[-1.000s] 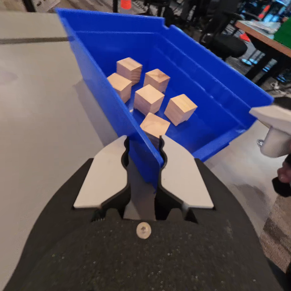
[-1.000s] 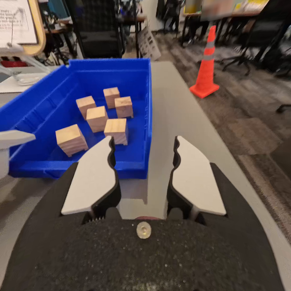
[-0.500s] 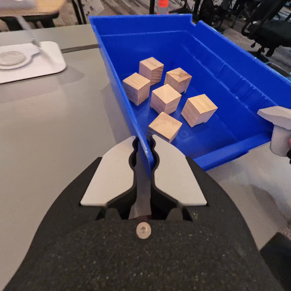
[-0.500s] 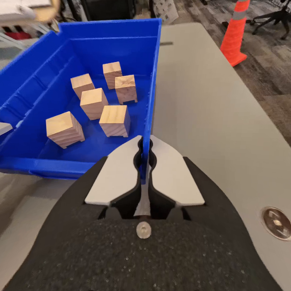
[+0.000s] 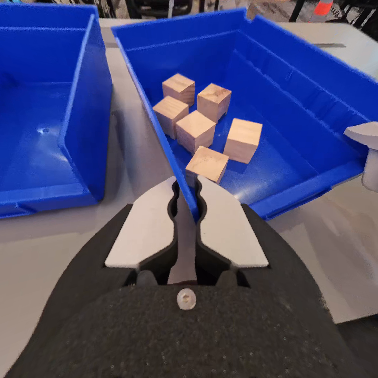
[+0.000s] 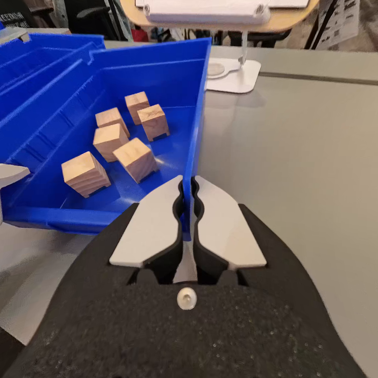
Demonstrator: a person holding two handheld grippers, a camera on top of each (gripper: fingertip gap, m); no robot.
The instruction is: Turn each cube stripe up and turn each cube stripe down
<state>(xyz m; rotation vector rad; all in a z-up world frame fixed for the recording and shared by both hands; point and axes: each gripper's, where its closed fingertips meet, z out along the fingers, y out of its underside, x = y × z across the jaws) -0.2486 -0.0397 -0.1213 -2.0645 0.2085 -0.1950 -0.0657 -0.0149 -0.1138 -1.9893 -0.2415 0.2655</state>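
While both sides of the blue bin [image 5: 266, 67] are pinched at once, nothing has touched a cube yet! The left gripper [image 5: 186, 184] is clamped on the bin's left wall near the front corner, and the right gripper [image 6: 187, 180] is clamped on the opposite wall, so the bin is held from two sides, most likely to carry or square it up on the grey desk [image 6: 286, 163] before any turning begins. Six wooden cubes [image 5: 195, 129] sit loose on the bin floor, bunched toward the left wall, all plain face up; in the right wrist view small notches show at the bottom edges of several, which suggests their marked face is down, though no stripe is actually visible. The nearest cube [image 5: 206, 163] lies just beyond the left gripper's tips, right against the wall. A second blue bin [image 5: 51, 102], empty, stands just beside on the left, a narrow strip of desk between them, so there is little room on that side. Off to the right, a white stand base [image 6: 233, 75] rests on the desk, well clear. With both grippers busy on the walls, neither is free for a cube until one lets go.
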